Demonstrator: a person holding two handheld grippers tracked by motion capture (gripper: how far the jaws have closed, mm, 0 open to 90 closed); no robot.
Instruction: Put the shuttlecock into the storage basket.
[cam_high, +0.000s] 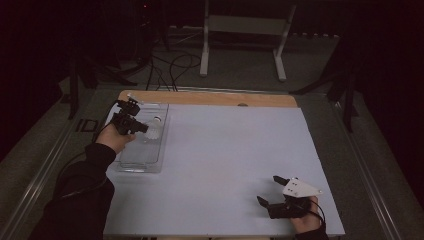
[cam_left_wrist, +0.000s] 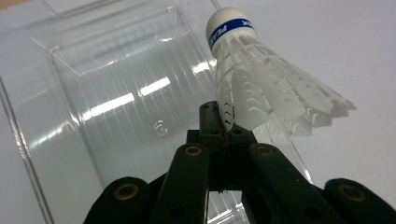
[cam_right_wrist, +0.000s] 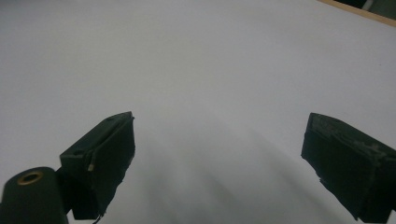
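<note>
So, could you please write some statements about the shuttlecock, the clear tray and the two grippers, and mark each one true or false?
1. The left gripper is shut on the shuttlecock. True.
2. The shuttlecock's cork has a red band. False: the band is blue.
3. The right gripper holds its jaws open with nothing between them. True.
4. The clear tray lies at the table's right side. False: it lies at the left side.

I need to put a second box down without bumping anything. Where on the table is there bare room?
The white sheet lies bare between the clear tray at left and the right gripper near the front edge. The far right stretch toward the wooden strip is free too. It is crowded at the tray, where the left gripper holds a shuttlecock.
</note>
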